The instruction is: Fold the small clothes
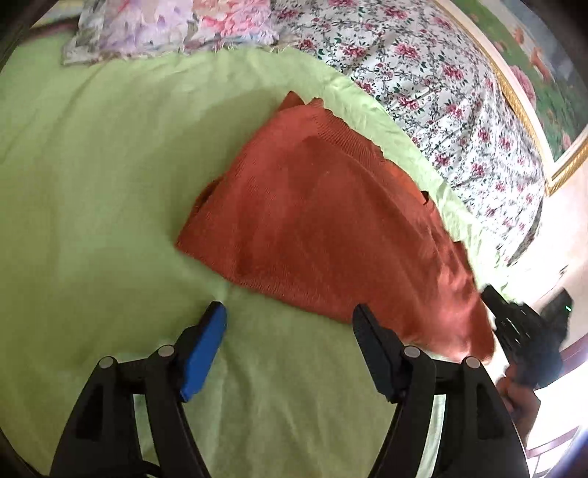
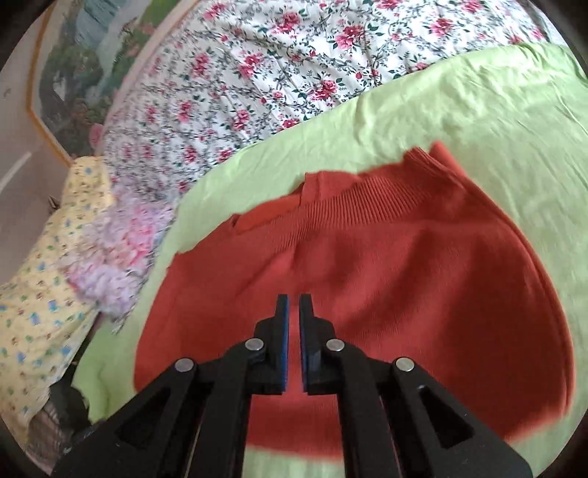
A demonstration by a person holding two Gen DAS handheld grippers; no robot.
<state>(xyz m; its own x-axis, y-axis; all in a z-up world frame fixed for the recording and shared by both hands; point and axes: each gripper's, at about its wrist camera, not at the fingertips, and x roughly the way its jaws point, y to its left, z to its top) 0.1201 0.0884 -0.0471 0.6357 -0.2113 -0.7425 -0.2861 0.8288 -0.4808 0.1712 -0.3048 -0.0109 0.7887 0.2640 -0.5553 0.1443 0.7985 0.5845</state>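
Observation:
A rust-red knit garment (image 1: 323,220) lies folded on the light green sheet (image 1: 92,184). My left gripper (image 1: 290,312) is open and empty, hovering over the sheet just at the garment's near edge. In the right wrist view the same garment (image 2: 404,264) fills the middle, its ribbed band toward the far side. My right gripper (image 2: 294,299) is above the garment with its jaws nearly closed, a thin gap between the pads, and nothing held. The right gripper also shows in the left wrist view (image 1: 514,323), at the garment's right corner.
A white quilt with red flowers (image 2: 294,66) covers the bed beyond the green sheet. A pastel floral cloth (image 1: 165,29) and a yellow printed cloth (image 2: 44,279) lie at the sheet's edge. A framed painting (image 1: 544,73) hangs on the wall.

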